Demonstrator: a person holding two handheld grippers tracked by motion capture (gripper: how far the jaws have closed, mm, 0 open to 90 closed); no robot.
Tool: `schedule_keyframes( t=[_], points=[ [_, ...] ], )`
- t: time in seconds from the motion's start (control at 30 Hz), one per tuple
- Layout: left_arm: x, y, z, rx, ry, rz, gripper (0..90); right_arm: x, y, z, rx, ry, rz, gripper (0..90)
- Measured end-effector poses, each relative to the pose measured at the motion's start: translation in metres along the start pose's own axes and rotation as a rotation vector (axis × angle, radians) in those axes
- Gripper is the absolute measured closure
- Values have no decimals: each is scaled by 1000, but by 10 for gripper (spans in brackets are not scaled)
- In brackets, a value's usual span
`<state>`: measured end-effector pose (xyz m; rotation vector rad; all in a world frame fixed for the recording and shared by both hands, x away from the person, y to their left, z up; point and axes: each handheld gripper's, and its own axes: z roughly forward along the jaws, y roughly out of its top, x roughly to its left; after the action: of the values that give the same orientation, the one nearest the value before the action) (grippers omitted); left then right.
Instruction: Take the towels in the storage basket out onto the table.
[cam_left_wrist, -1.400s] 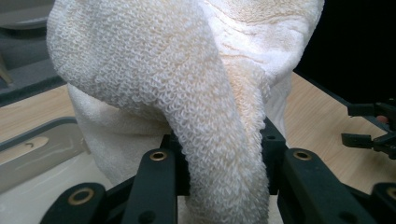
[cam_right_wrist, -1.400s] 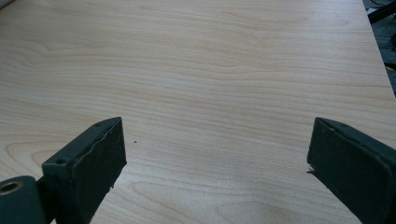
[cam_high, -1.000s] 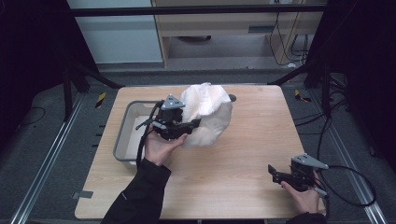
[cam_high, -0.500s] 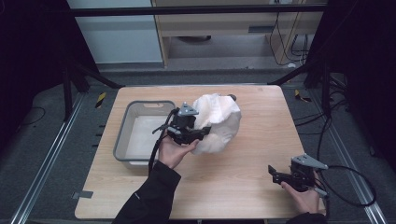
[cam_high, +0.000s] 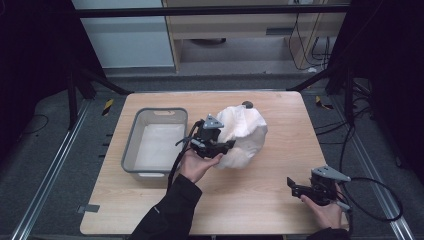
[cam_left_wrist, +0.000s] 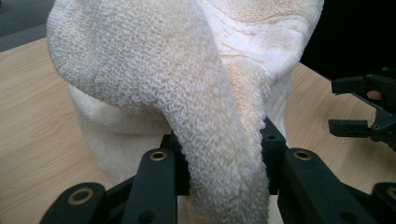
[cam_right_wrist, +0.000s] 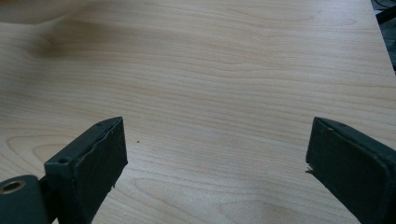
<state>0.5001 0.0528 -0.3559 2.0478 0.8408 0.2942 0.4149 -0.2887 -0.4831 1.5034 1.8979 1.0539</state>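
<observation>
Centrally, left gripper (cam_high: 223, 146) clamped on white towel (cam_high: 242, 137), right of grey tub (cam_high: 131, 150) | right gripper (cam_high: 295, 186) jaws apart, well right of tub, apparently empty.

The towel (cam_left_wrist: 187, 93) hides the left tongs' (cam_left_wrist: 219, 186) tips and is cut off at the top edge

Light wooden counter (cam_high: 260, 200) with pale grain, filling the middle of the high view, bare across its lower and right parts. Grey rectangular bin (cam_high: 131, 150) resting left of centre, open top up, pale inside. White terry towel (cam_high: 245, 137) bunched just right of the bin near the frame's centre, lower folds touching the wood, and a small dark object (cam_high: 247, 104) at its upper edge.
</observation>
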Motion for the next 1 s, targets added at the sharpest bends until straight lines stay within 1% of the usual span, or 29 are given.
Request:
schedule_keyframes(
  t=[0.07, 0.2, 0.23, 0.27, 0.53, 0.63, 0.67, 0.77, 0.8, 0.9, 1.0],
  points=[
    [0, -2, 4, 4, 0, 7, 665, 0, 0, 0, 1, 1, 0, 53],
    [-2, -6, 14, 12, -12, 6, 665, 0, -1, 1, 3, -1, -8, 52],
    [-3, -7, 16, 13, -12, 8, 665, 0, -1, 1, 6, 3, -2, 52],
    [-3, -8, 17, 13, -12, 8, 665, 0, -1, 2, 5, -3, -13, 51],
    [-9, -15, 31, 23, -8, 30, 655, -1, -2, 1, 3, -2, -9, 50],
    [-9, -19, 38, 32, -6, 26, 650, -1, -2, 2, 6, -2, -14, 49],
    [-9, -20, 39, 36, -5, 27, 649, 0, -2, 2, 7, 1, -9, 49],
    [-8, -26, 47, 62, -4, 20, 643, 0, -2, 1, 7, 1, -9, 49],
    [-7, -28, 49, 66, -3, 16, 641, -1, -2, 2, 7, -2, -17, 49],
    [-7, -33, 55, 82, 3, 15, 634, 0, -2, 2, 9, -1, -15, 49],
    [-6, -39, 58, 88, 1, 10, 626, 0, -2, 2, 8, -3, -17, 50]
  ],
)
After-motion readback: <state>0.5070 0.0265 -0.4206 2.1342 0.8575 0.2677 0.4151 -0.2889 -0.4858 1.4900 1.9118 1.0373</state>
